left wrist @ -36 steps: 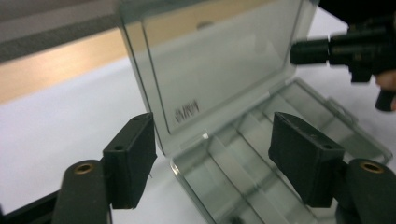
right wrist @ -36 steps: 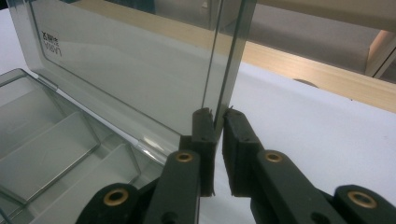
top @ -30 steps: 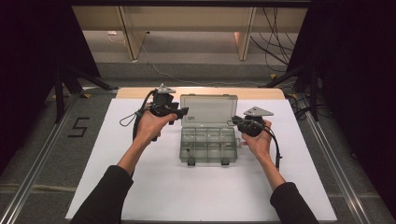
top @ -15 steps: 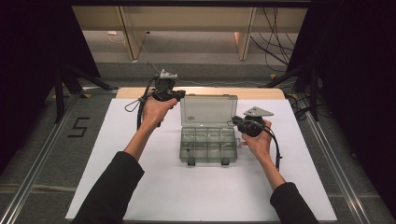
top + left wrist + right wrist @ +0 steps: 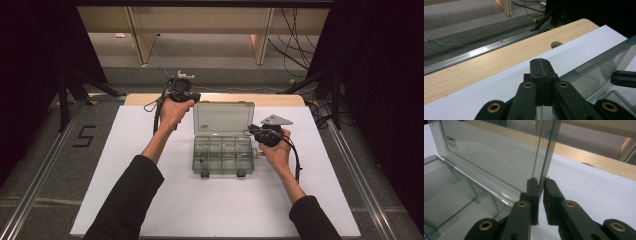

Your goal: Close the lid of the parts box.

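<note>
Smoky clear plastic makes up the organizer box [image 5: 223, 150], which sits near the middle of a white sheet [image 5: 125, 200] covering the table. Its lid [image 5: 223, 118] stands raised at the far side of the box, and the divided tray below looks empty as far as can be seen.

Judging by the thin transparent walls, the box is probably light and rigid, with smooth surfaces that could slip between hard jaws. The lid looks like a thin panel on a hinge, likely to flex or crack if squeezed hard or twisted. Its side edge seems the sensible place to grip; the tray's rim would suit steadying the base.

The right gripper [image 5: 258, 131] is just beside the box's right side. In the right gripper view [image 5: 540, 181], its two black jaws sit on either side of the lid's vertical edge, nearly together with a narrow gap; whether they actually pinch the plastic cannot be told. The right hand [image 5: 274, 150] holds it low, forearm angled in from the lower right of the box.

The left gripper [image 5: 192, 96] is raised near the lid's far left corner, apart from it. Its jaws are pressed fully together, holding nothing. The left arm reaches well forward, sleeve extended.
</note>
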### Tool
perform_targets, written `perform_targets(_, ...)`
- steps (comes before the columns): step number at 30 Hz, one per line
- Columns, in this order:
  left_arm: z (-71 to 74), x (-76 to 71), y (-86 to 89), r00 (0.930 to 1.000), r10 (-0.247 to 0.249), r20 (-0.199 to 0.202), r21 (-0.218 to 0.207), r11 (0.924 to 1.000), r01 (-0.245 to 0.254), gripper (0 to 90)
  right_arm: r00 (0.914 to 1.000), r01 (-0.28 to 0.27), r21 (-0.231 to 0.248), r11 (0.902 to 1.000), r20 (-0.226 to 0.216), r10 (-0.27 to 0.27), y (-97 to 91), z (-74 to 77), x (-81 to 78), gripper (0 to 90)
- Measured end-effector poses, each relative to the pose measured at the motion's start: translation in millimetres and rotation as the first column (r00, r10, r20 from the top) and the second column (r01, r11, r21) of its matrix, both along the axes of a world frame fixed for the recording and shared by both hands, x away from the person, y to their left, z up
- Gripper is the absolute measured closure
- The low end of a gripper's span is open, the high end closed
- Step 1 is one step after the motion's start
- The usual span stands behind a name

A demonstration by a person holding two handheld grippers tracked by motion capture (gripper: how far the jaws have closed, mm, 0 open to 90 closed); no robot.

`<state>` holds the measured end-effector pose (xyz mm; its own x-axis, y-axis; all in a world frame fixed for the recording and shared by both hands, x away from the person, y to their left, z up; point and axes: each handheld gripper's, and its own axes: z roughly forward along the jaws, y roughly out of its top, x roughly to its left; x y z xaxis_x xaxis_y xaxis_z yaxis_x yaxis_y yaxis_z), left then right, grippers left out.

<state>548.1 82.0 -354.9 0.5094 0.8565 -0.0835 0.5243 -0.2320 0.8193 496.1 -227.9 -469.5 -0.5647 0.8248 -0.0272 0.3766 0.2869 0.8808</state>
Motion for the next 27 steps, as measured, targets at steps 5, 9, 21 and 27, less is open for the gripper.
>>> perform_targets(5,-1.2,0.0,-1.2,0.9999,0.005,-0.009,-0.006,1.0,-0.005,89.8,1.0,0.004,0.004,1.0,-0.009,-0.004,0.6,0.4,-0.7,83.7)
perform_targets(9,0.6,-3.9,-1.1,0.9999,-0.007,-0.009,0.005,1.0,0.007,89.8,0.9997,0.002,0.01,0.9999,-0.023,-0.002,0.8,0.9,-1.7,83.6)
perform_targets(21,5.1,-22.6,-2.6,0.994,-0.098,-0.049,0.075,0.9921,0.101,89.8,0.9998,0.017,0.018,0.9997,-0.006,-0.017,-1.0,1.7,-9.7,66.3)
perform_targets(27,5.1,-36.0,-2.0,0.9915,-0.12,-0.05,0.057,0.9908,0.123,89.7,0.9997,-0.002,0.053,0.9986,0.026,0.0,-1.1,14.2,-21.3,49.7)
